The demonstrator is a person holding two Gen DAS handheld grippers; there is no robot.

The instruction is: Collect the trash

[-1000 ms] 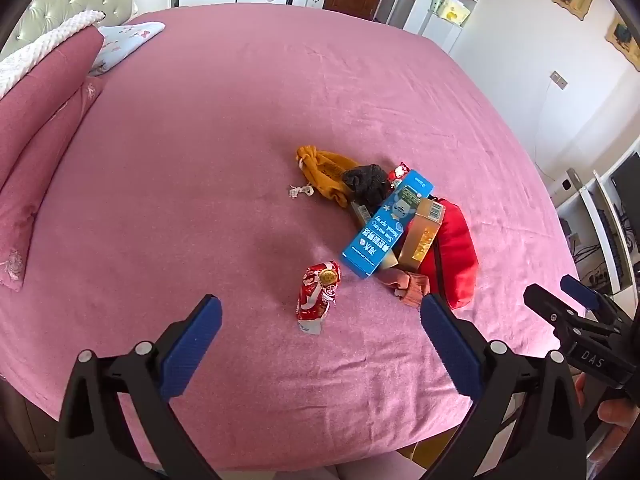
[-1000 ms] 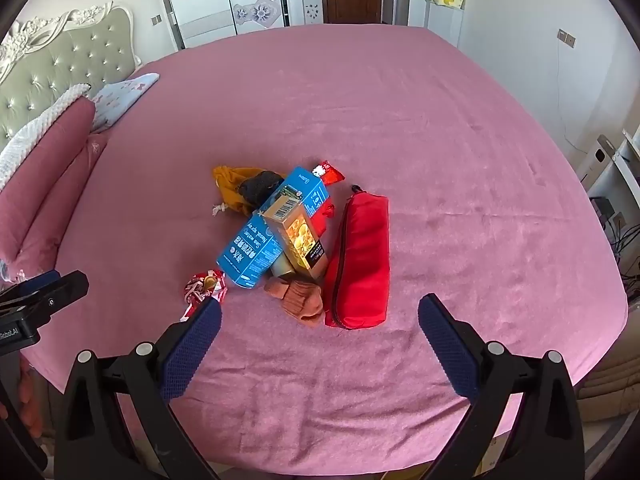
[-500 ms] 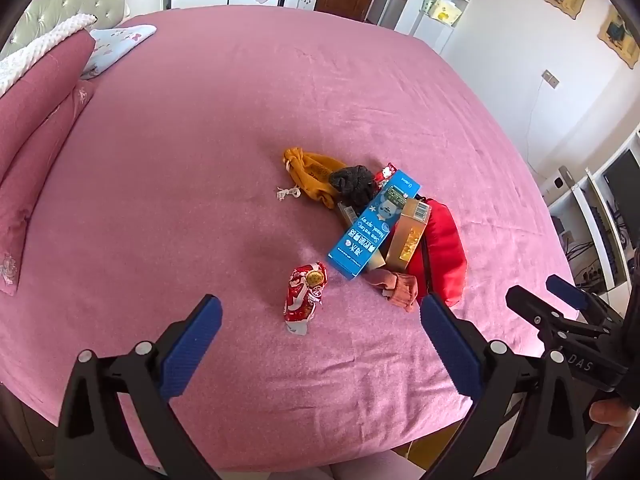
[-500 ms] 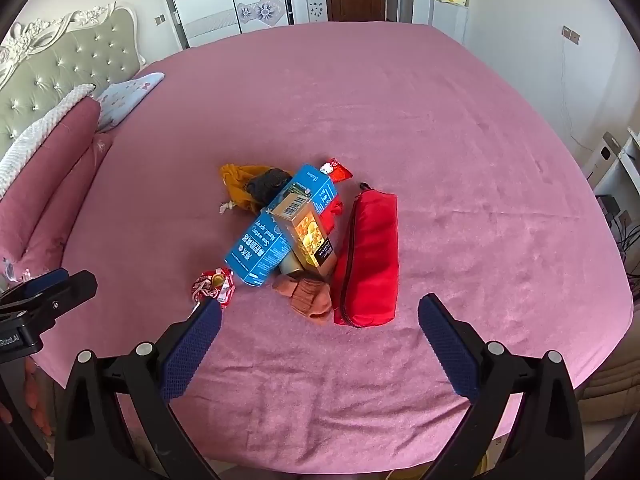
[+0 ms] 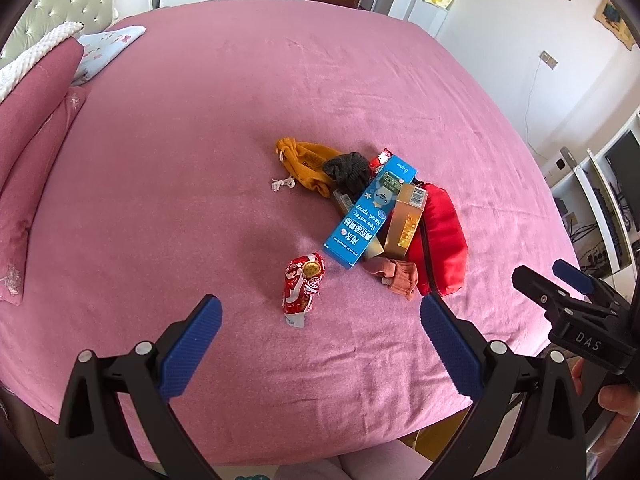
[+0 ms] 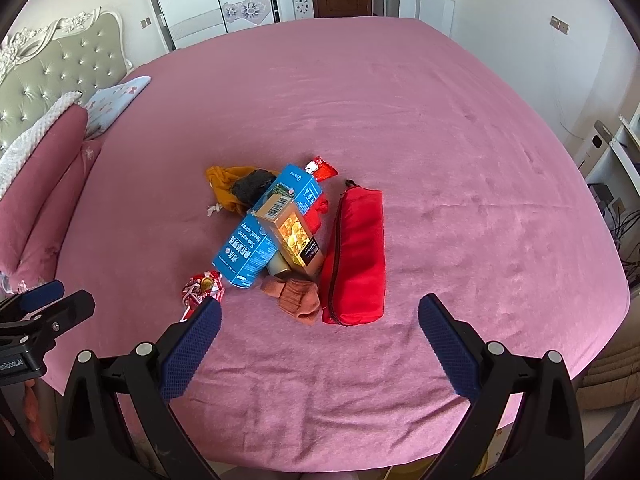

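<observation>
A heap lies mid-bed: a blue nasal-spray box [image 5: 369, 212] [image 6: 266, 226], a gold box [image 5: 407, 216] [image 6: 290, 232], a red zip pouch [image 5: 442, 240] [image 6: 356, 256], a yellow drawstring bag [image 5: 306, 162] [image 6: 224, 188], a dark sock [image 5: 347, 168], a brown sock [image 5: 394, 276] [image 6: 296, 296] and a small red wrapper [image 6: 322, 168]. A crumpled red snack wrapper [image 5: 301, 286] [image 6: 202, 286] lies apart, nearest the front. My left gripper [image 5: 318, 342] hangs open just short of that wrapper. My right gripper [image 6: 318, 340] is open, empty, short of the brown sock.
The pink bedspread [image 5: 200, 160] covers a wide bed. Pink pillows [image 5: 28, 120] and a padded headboard [image 6: 52, 76] are at the left. White shelving with cables [image 5: 592, 200] stands to the right. A hand [image 5: 616, 396] holds the right gripper's body at the left view's right edge.
Both grippers have moved forward and a little lower toward the heap; the items now sit closer to the fingertips. Both stay open and empty.
</observation>
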